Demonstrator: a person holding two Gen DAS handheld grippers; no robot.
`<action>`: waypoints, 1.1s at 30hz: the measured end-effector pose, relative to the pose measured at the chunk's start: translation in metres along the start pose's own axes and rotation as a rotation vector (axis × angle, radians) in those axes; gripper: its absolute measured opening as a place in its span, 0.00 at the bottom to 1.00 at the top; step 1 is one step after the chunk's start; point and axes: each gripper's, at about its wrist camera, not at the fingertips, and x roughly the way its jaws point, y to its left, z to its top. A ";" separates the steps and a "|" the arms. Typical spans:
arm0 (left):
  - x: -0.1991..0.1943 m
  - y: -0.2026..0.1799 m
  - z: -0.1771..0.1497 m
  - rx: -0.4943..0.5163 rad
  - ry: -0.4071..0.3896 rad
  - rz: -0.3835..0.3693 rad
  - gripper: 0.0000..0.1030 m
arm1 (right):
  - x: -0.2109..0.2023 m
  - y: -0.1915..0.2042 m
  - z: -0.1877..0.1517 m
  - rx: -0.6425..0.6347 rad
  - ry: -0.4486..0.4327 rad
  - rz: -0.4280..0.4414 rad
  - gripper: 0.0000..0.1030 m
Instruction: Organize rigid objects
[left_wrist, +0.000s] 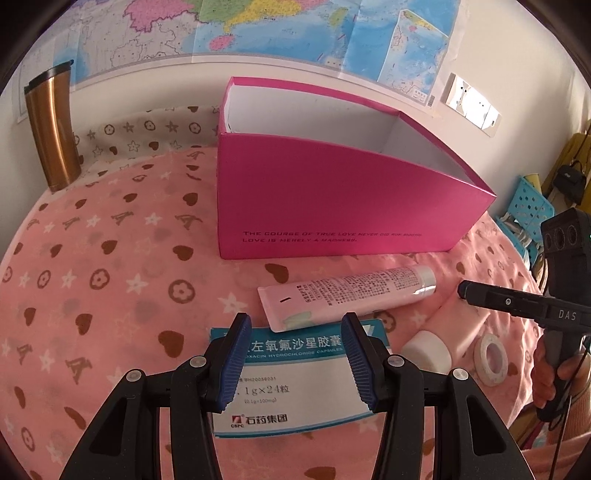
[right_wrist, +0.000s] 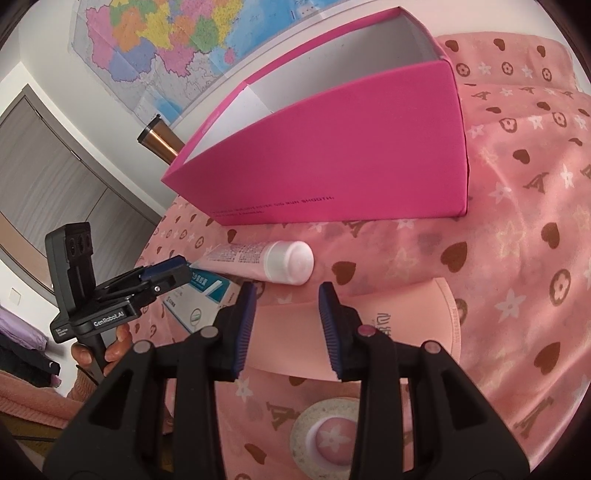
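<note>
1. Left gripper (left_wrist: 295, 363) jaws spread wide over the medicine box (left_wrist: 295, 384), lined up to take it.
2. Right gripper (right_wrist: 286, 328) jaws parted, empty, straddling the pink tube (right_wrist: 369, 332).
3. Magenta box (left_wrist: 332, 199) stands open behind, likely the destination.

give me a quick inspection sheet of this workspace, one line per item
surface: pink patterned cloth over the table
job's things: open magenta box; pink tube; medicine carton; pink bottle; tape roll
clutter: copper tumbler at the back left
grippers: left gripper open above the carton; right gripper open over the pink bottle
cables: thin cable by the right handle
surroundings: wall map; blue perforated basket
</note>
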 end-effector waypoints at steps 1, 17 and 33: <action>0.000 0.000 0.000 -0.001 0.001 -0.002 0.50 | 0.001 0.000 0.001 0.000 0.002 0.000 0.37; 0.016 -0.002 0.009 0.016 0.047 -0.062 0.51 | 0.024 0.004 0.022 -0.033 0.032 0.002 0.40; 0.026 -0.055 0.008 0.141 0.058 -0.206 0.52 | 0.002 0.014 0.021 -0.083 -0.026 0.049 0.43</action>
